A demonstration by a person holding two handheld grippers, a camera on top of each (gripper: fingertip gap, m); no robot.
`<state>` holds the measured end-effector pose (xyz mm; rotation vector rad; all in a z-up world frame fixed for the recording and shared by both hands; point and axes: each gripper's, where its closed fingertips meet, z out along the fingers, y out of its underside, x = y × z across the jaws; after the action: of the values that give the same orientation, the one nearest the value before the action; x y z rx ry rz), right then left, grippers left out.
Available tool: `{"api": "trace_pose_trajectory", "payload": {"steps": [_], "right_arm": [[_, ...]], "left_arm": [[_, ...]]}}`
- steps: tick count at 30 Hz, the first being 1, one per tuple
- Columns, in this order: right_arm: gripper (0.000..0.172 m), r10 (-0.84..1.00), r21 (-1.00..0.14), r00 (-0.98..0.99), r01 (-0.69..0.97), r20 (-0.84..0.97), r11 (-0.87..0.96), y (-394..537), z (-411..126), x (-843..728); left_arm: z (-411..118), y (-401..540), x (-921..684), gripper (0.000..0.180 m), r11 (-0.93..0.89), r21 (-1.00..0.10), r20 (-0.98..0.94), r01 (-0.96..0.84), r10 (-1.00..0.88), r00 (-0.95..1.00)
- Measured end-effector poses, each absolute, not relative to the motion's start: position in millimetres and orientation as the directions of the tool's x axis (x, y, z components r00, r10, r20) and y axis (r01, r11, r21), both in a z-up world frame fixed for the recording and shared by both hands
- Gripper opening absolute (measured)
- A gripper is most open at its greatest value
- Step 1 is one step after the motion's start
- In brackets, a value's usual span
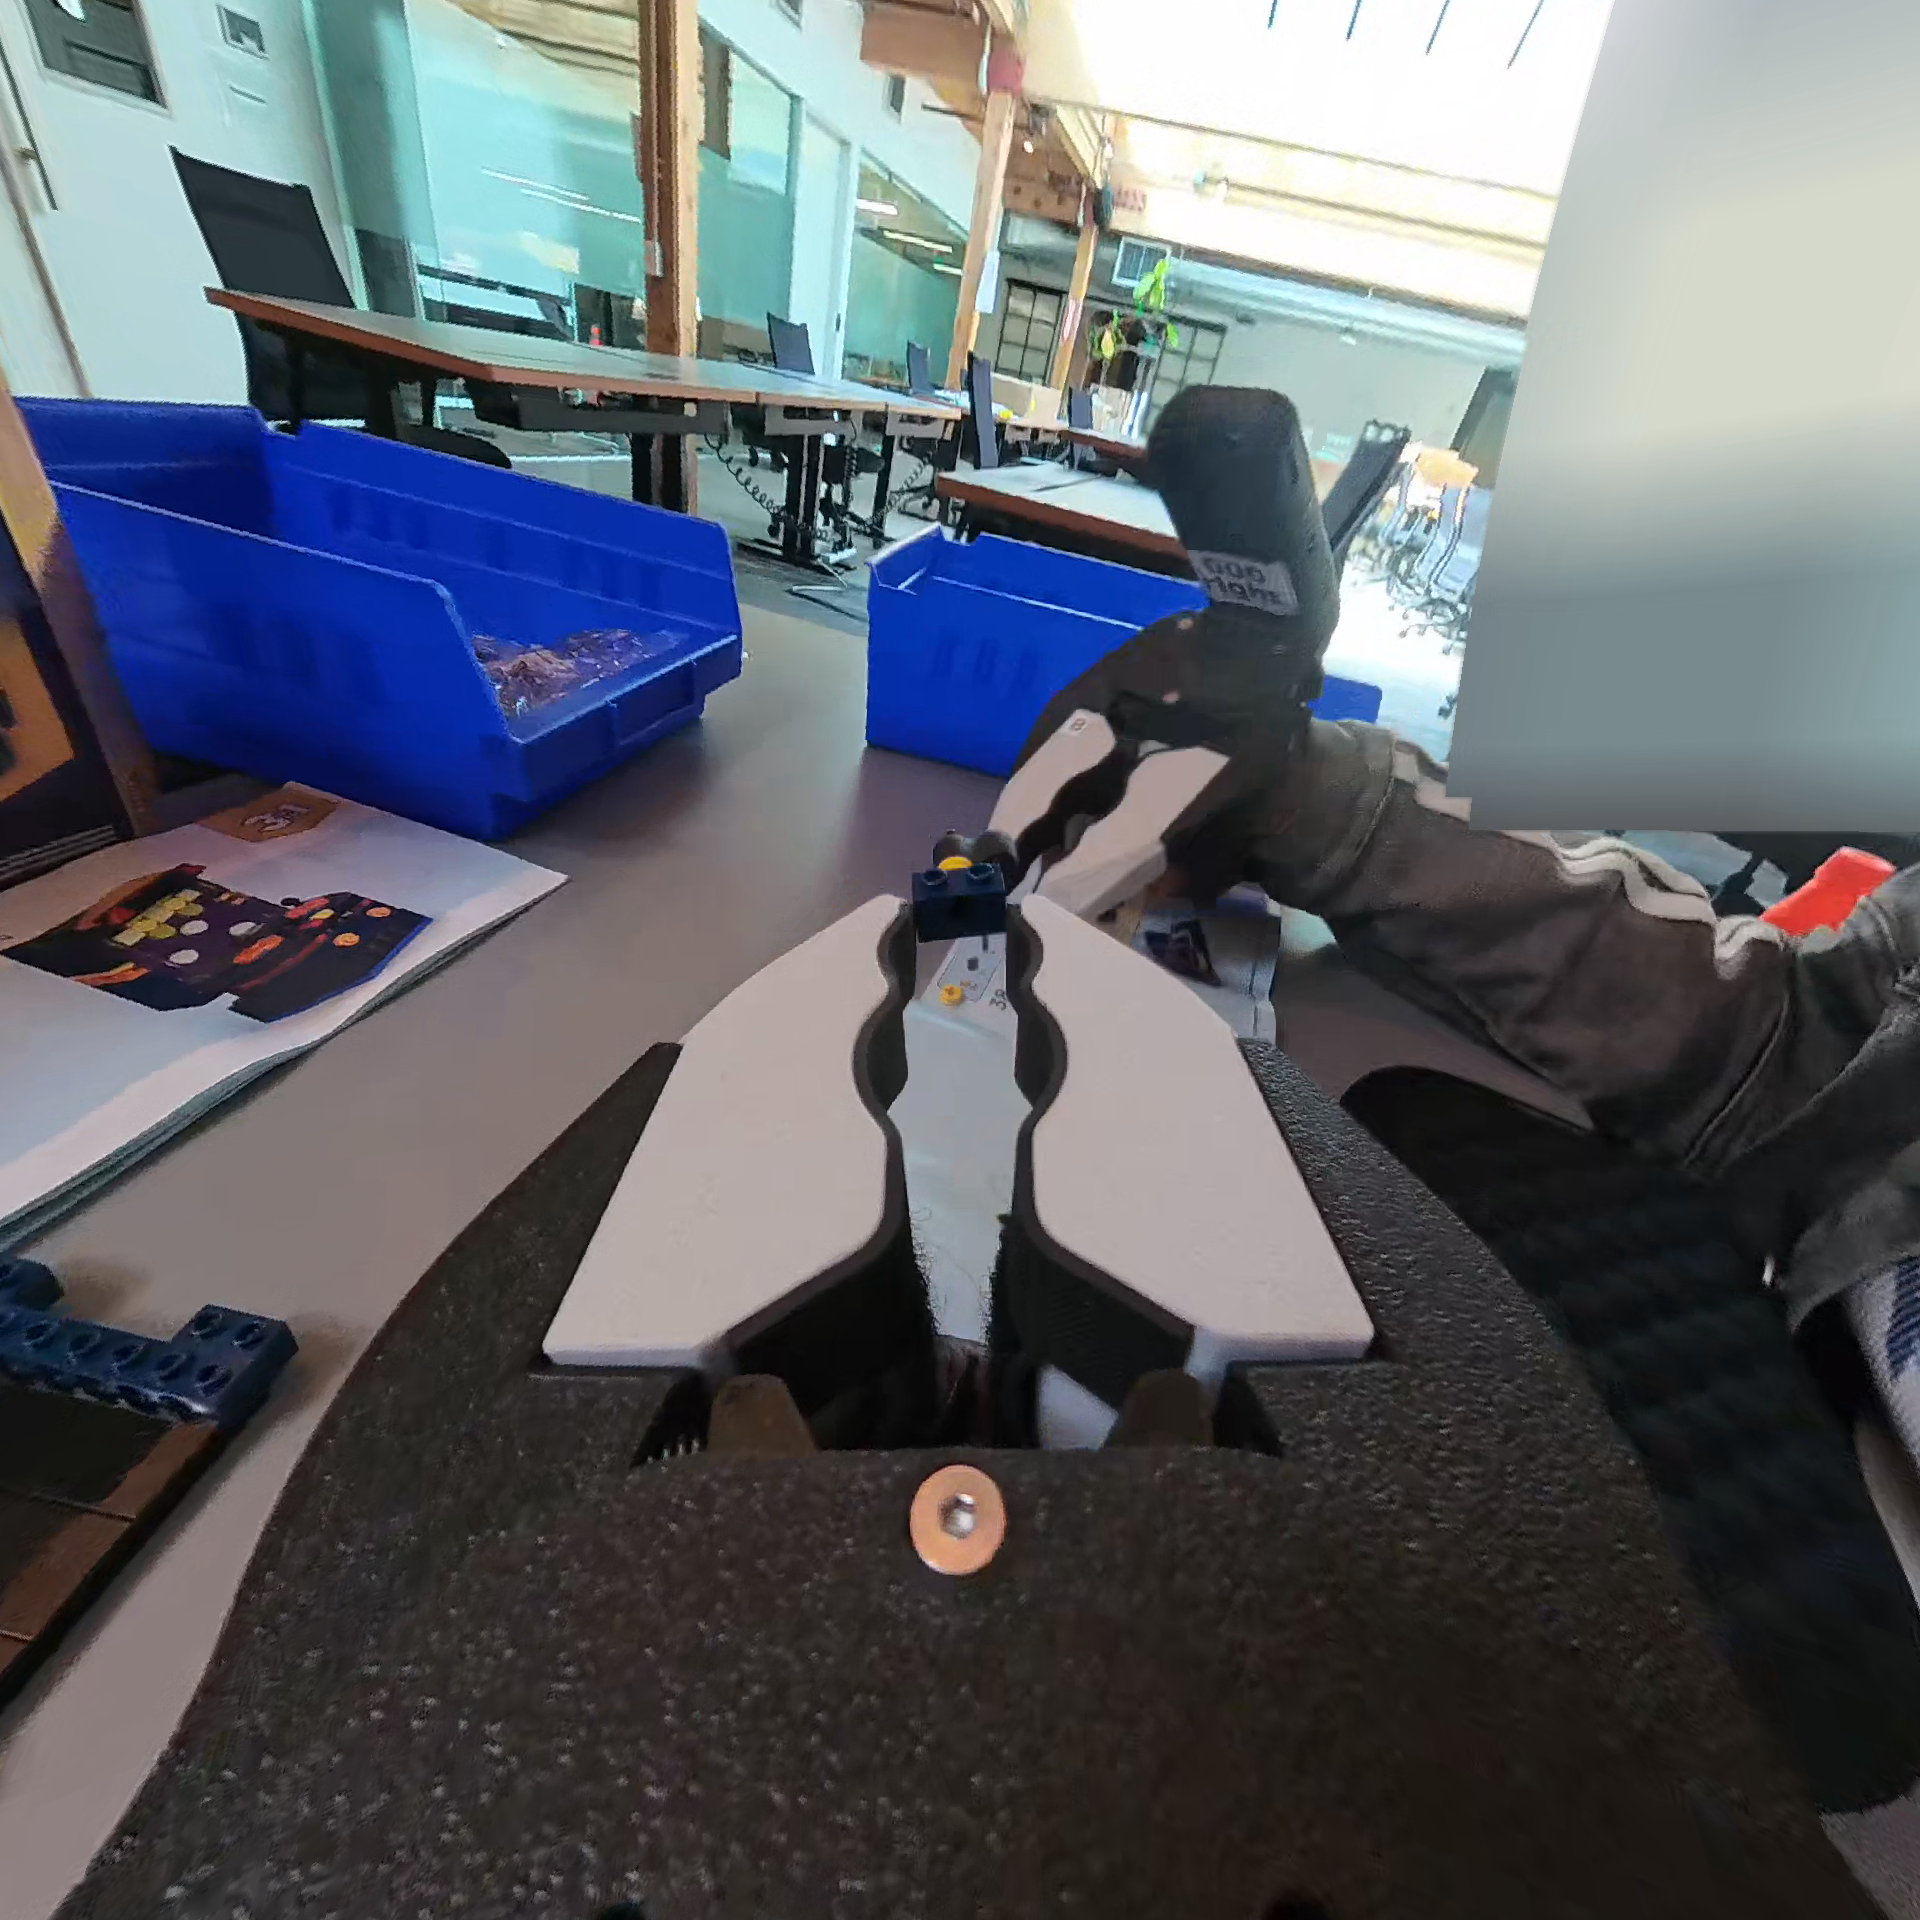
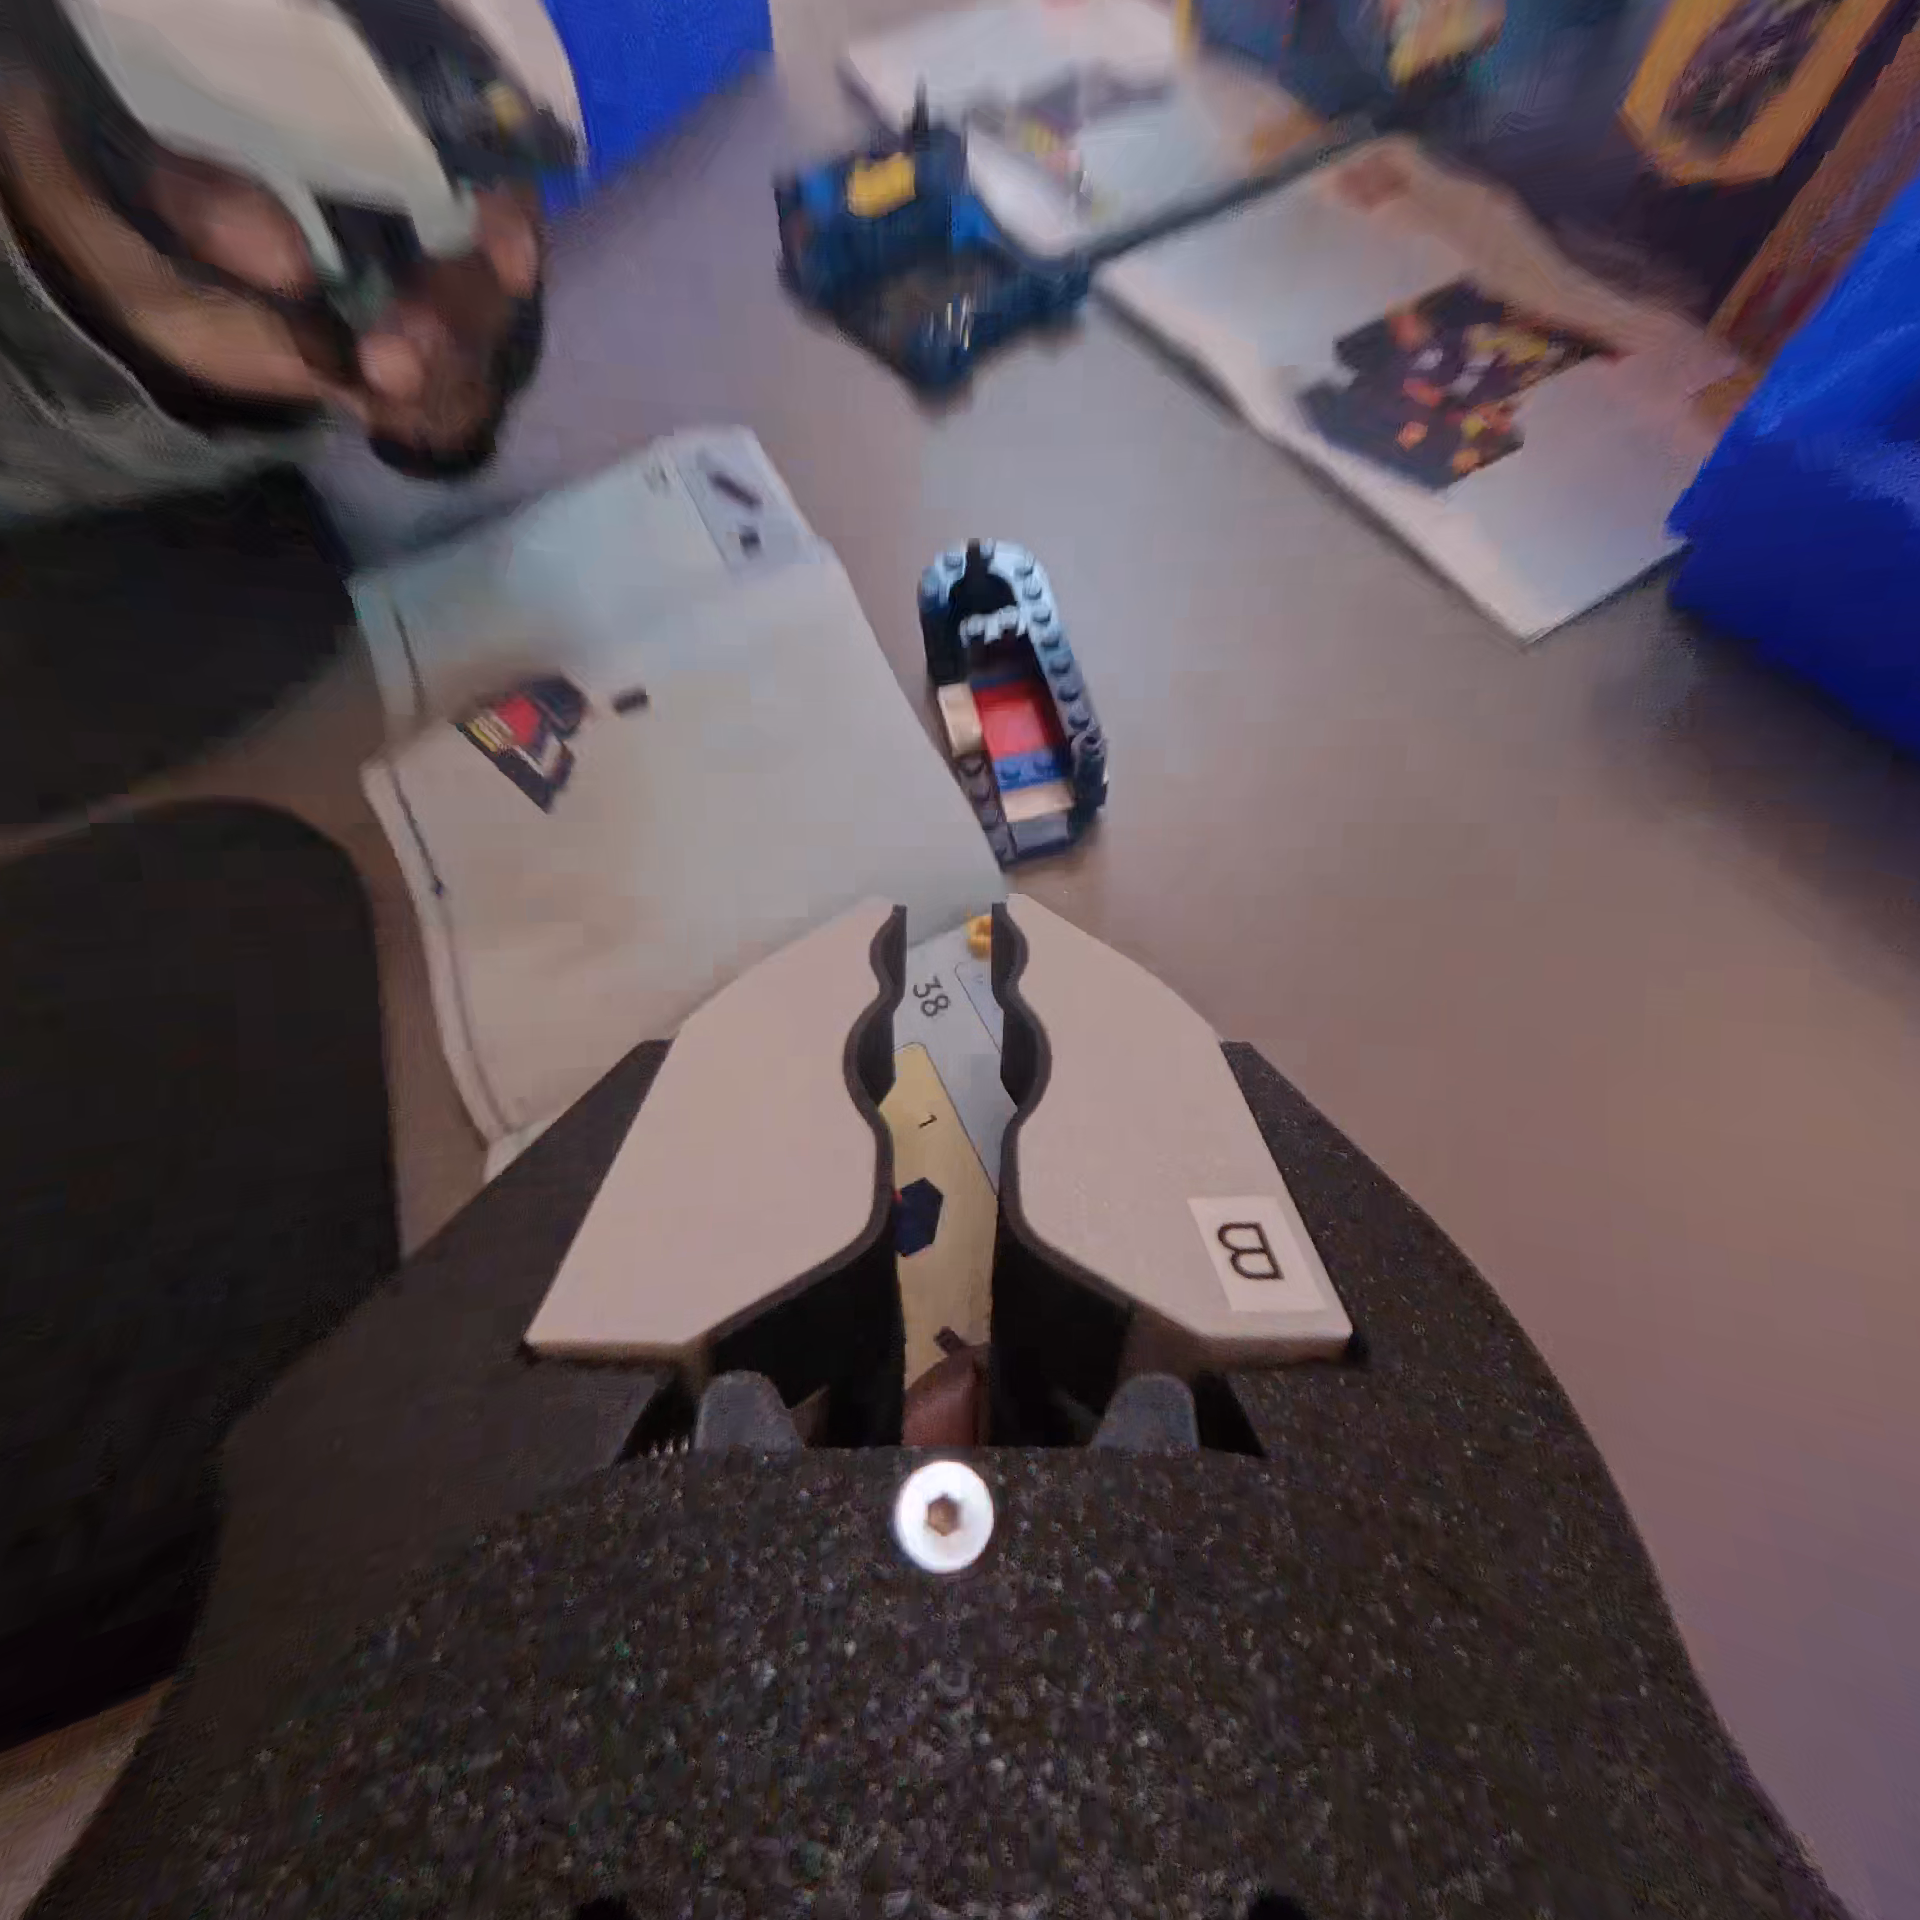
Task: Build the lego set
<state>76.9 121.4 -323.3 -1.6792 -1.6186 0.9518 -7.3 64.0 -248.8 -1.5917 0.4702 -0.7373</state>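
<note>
- The left gripper (image 1: 961,906) squeezed a small dark blue brick (image 1: 958,902) at its very tips, above an open booklet (image 2: 665,769) on the table (image 2: 1351,935).
- The right gripper (image 2: 948,920) was open a little, holding nothing.
- Held by so little, the brick could slip out.

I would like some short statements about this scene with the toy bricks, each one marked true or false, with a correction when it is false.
1. The left gripper grips a dark blue brick at its fingertips. True.
2. The brick between the left gripper's fingertips is red. False: it is dark blue, with two studs on top.
3. Two blue bins stand on the table. True.
4. The right gripper is above an open instruction booklet. True.
5. The small brick build beside the booklet sits inside a blue bin. False: it stands on the bare table.
</note>
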Motion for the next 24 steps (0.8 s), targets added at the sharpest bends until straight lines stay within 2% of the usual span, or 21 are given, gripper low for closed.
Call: {"api": "trace_pose_trajectory", "payload": {"steps": [6,19,22,24], "right_arm": [[0.015,1.0,-0.711,-0.016,0.703,0.007,0.016,122.7,-350.7,65.8],[0.007,0.998,-0.703,-0.013,0.709,0.06,0.051,126.4,-355.1,65.1],[0.007,0.999,-0.746,-0.007,0.664,0.045,0.038,126.5,-345.8,63.4],[0.007,0.999,-0.863,-0.03,0.506,-0.021,-0.003,118.9,-315.0,54.6]], "left_arm": [[-255.6,62.1,-1.4,0.016,-0.175,-0.983,0.163,0.056,-0.692,0.703],[-261.4,59.6,4.8,0.016,-0.195,-0.981,0.159,0.026,-0.712,0.683],[-255.1,56.7,7.3,0.016,-0.202,-0.975,0.213,0.092,-0.732,0.648],[-235.3,49.5,9.7,0.016,-0.235,-0.93,0.355,0.283,-0.773,0.525]]}}
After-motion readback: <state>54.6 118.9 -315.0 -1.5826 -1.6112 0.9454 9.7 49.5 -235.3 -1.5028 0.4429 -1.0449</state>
